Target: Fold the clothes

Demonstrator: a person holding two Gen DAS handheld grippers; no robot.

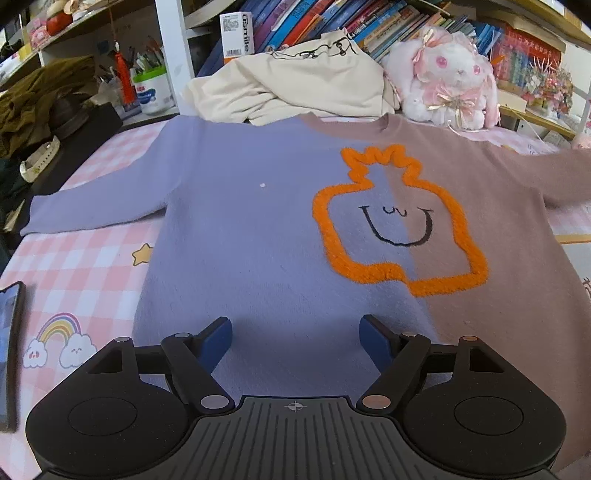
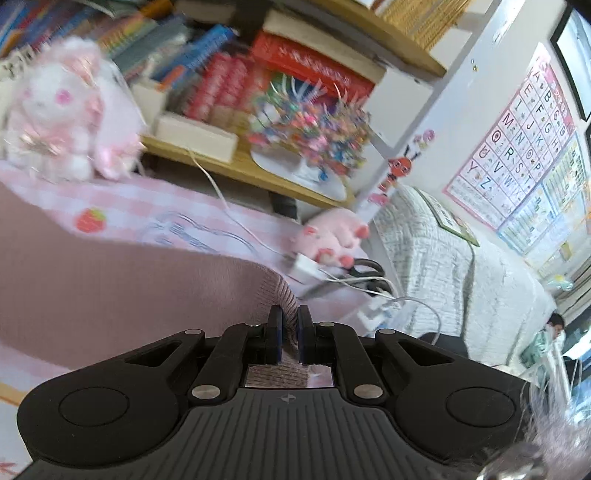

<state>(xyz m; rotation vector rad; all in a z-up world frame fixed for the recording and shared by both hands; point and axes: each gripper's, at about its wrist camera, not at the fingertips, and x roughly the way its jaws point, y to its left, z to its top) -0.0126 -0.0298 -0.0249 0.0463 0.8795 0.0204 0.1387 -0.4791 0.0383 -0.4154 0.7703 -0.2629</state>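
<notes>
Here, the sweater (image 1: 280, 236) is lying face up on a pink checked sheet (image 1: 92, 258), its body spread flat; one half is lilac, the other mauve, and an orange outline (image 1: 399, 225) with a drawn smile is straddling the seam between them. The lilac sleeve (image 1: 92, 210) is stretching out flat to the left of the view, while the mauve sleeve (image 2: 129, 280) is running off to the right. In the right wrist view, the ribbed cuff (image 2: 284, 295) of that mauve sleeve is sitting between the two fingers of the right gripper (image 2: 290, 325), which are pressing together on the knit. The left gripper (image 1: 295, 332) is hovering over the lower lilac part of the sweater with its blue pads (image 1: 218, 339) spread wide apart and nothing between them. Beyond the collar, a cream garment (image 1: 295, 85) is lying heaped against a bookshelf (image 1: 332, 22), and a white and pink plush rabbit (image 1: 447, 77) is sitting just beside it. A phone (image 1: 9, 350) is resting on the sheet at the left edge, well apart from the sweater. In the blurred right wrist view, a small pink plush (image 2: 332, 236), white cables (image 2: 229, 206) and scissors (image 2: 365, 269) are lying on the sheet past the cuff; a quilted cover (image 2: 461, 258) and an alphabet poster (image 2: 517, 136) are showing farther right
</notes>
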